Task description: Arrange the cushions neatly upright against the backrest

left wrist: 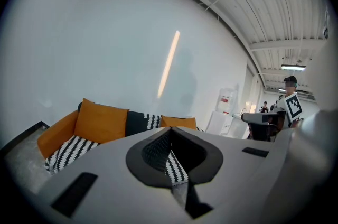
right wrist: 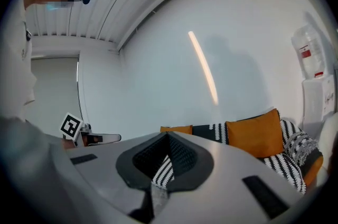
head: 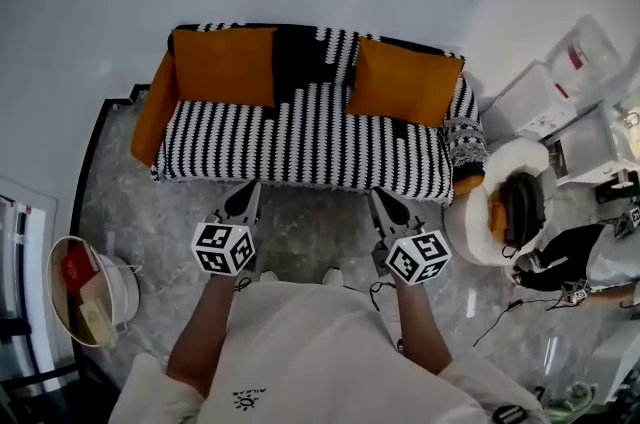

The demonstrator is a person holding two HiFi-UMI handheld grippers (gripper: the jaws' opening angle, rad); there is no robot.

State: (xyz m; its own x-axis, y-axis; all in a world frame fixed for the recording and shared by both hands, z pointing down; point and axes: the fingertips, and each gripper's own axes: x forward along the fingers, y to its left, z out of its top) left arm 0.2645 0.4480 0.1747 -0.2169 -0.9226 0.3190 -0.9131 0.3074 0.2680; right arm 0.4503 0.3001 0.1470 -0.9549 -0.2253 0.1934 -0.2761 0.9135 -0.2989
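In the head view, a black and white striped sofa (head: 310, 147) stands against the white wall. Two orange cushions sit upright on it, leaning on the backrest. The left cushion (head: 225, 64) is by the orange armrest (head: 152, 112), and the right cushion (head: 405, 82) is near the other end, with a bare bit of backrest between them. The left gripper (head: 245, 195) and the right gripper (head: 386, 202) are held out over the floor just in front of the sofa, and they touch nothing. A white bucket (head: 118, 284) stands on the floor to the left. Another person (head: 560, 257) is off to the right.

In the left gripper view, the left gripper (left wrist: 170, 132) has its jaws pressed together with nothing between them. Past them are the left cushion (left wrist: 100, 122) and, further off, the right cushion (left wrist: 178, 122).

In the right gripper view, the right gripper (right wrist: 168, 136) has its jaws pressed together too, and it is empty. The right cushion (right wrist: 255, 134) looks big and close, and the left cushion (right wrist: 177, 129) peeks up small behind the jaws.
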